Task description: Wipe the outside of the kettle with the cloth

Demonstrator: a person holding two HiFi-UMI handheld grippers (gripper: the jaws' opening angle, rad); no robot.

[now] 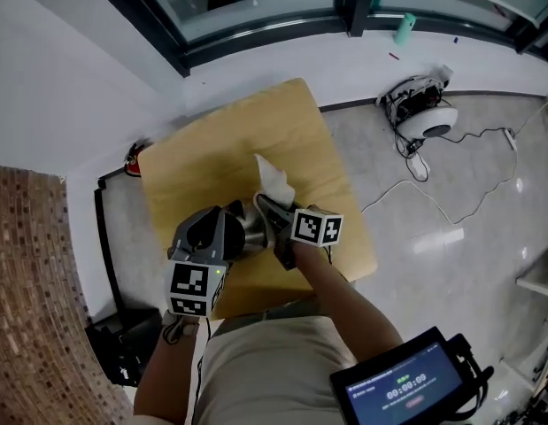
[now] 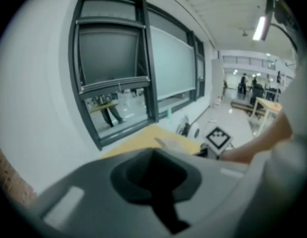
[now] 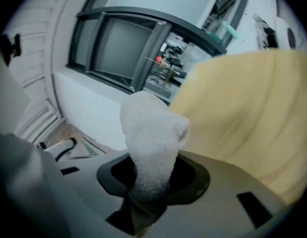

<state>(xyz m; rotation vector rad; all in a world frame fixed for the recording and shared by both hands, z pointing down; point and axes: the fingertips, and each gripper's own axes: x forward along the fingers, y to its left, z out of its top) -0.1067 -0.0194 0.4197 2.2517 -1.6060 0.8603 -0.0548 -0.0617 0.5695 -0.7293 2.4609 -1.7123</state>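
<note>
Two to account for. On the right gripper [image 3: 146,200]: clamps the white cloth [image 3: 152,133] at its lower end, with a thick tuft standing free above the pinch. On the left gripper [image 2: 158,182]: shows only a dark slot in its own view, with nothing standing in it; cannot tell whether open or closed. Hovers low at the kettle [image 1: 252,227], perhaps steadying it, though unclear whether touching.

Finds that kettle, shiny steel, on the wooden table [image 1: 212,144], between the two grippers and close to the table's near edge.

Judging the step as bringing cloth to metal: press the free tuft flat against the kettle's side, never the hard jaw tips; sweep round the curve in overlapping passes; brace the far side so as not to push the kettle along. Looks like an early stage, with no contact of cloth and steel clearly visible.

Mind the near edge, just beside the kettle; avoid any shove toward the person. Has plenty of bare board beyond and to the left for sliding. Leaves less on the right, with the table's edge near the right gripper and only floor [image 1: 468,264] below.
</note>
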